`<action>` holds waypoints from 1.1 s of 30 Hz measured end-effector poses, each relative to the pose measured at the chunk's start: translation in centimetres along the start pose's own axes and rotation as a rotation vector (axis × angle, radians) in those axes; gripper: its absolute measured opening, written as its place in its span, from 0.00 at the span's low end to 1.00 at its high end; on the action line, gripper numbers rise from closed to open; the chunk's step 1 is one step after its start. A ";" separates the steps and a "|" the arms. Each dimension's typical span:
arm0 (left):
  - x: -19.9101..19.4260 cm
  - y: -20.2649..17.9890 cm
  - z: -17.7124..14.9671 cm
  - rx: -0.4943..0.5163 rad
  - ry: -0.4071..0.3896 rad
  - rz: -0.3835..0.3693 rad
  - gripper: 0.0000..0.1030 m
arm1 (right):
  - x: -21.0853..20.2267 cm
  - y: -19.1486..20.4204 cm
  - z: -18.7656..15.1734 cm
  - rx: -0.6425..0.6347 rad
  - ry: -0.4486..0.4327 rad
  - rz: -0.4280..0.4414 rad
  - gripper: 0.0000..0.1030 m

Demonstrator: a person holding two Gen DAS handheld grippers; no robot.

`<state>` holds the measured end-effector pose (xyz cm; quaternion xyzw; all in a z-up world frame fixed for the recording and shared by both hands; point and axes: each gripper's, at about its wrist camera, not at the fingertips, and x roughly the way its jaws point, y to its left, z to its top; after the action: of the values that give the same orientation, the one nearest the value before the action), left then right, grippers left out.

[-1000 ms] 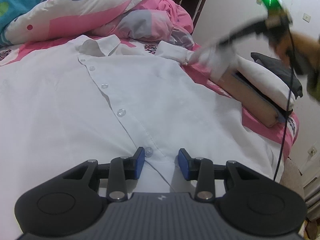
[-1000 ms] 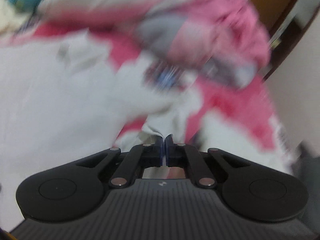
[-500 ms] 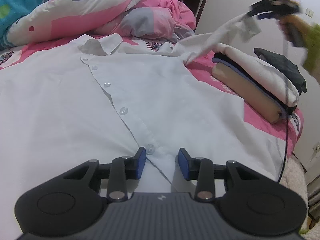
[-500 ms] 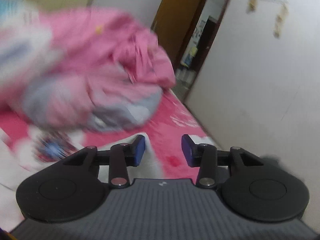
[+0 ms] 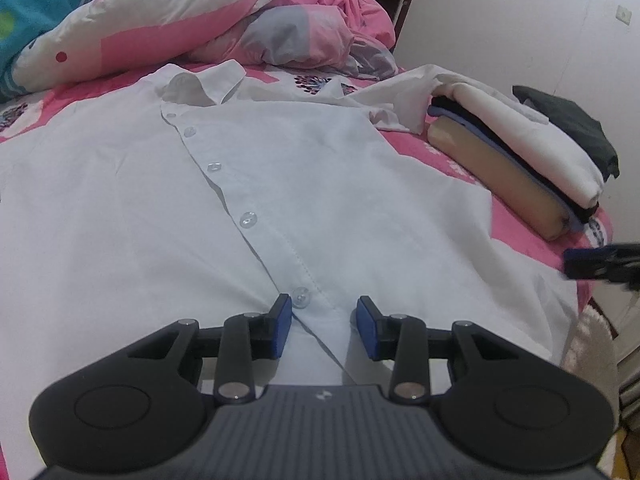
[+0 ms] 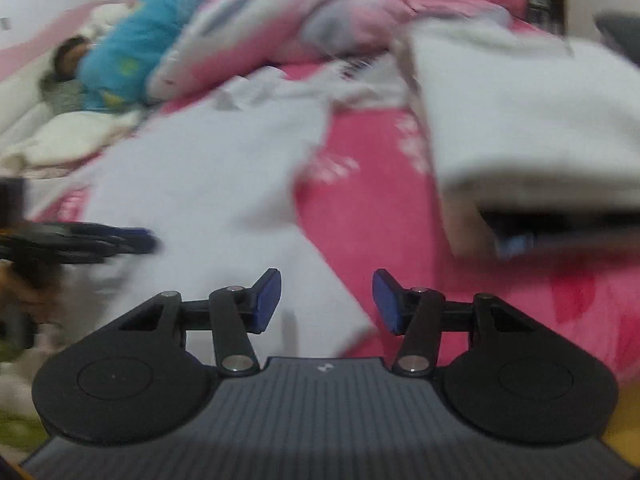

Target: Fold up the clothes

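Observation:
A white button-up shirt (image 5: 304, 168) lies face up and spread flat on the pink bed, collar (image 5: 204, 88) at the far end. One sleeve (image 5: 400, 100) rests crumpled against the folded stack. My left gripper (image 5: 322, 326) hovers open over the lower placket, beside a button, with nothing between its fingers. The right gripper (image 6: 326, 300) is open and empty just above the shirt's lower side edge (image 6: 224, 184); its tip (image 5: 600, 264) shows at the right edge of the left wrist view. The right wrist view is motion-blurred.
A stack of folded clothes (image 5: 520, 160) sits on the bed's right side, with a dark garment (image 5: 572, 124) behind it. Rumpled pink and blue bedding (image 5: 180, 20) fills the head end. A figure under blue bedding (image 6: 68, 60) lies far left. Beyond the stack stands a wall (image 5: 520, 40).
The right gripper, shut on the sleeve a second ago, lifted it, opened and let it drop against the stack, then swung down to the shirt's lower right edge. The left gripper stayed put.

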<state>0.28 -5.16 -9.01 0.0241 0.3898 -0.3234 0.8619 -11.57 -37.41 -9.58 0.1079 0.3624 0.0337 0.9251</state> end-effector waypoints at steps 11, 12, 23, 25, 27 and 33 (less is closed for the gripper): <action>-0.2 -0.9 0.1 0.010 0.011 0.049 0.37 | -3.9 -0.8 -2.8 0.162 -0.029 0.064 0.00; -0.1 -1.0 0.0 0.011 0.012 0.051 0.37 | -4.4 -1.0 -3.4 0.194 -0.035 0.071 0.00; -0.5 -1.3 0.1 0.027 0.009 0.069 0.37 | -5.0 -1.4 -5.8 0.275 -0.117 -0.024 0.11; -1.3 -1.3 0.2 0.027 -0.011 0.086 0.37 | -6.0 -0.5 -4.8 0.224 -0.152 -0.035 0.12; -2.6 -1.2 0.4 0.014 -0.046 0.093 0.37 | -6.8 0.5 -3.4 0.175 -0.184 -0.030 0.12; -6.1 -0.3 3.2 0.003 -0.147 0.085 0.37 | -7.1 5.7 4.1 -0.011 -0.311 0.067 0.12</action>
<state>-0.75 -3.01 -2.53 0.0181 0.3238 -0.2881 0.9010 -13.92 -33.59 -0.62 0.1188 0.2107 0.0496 0.9690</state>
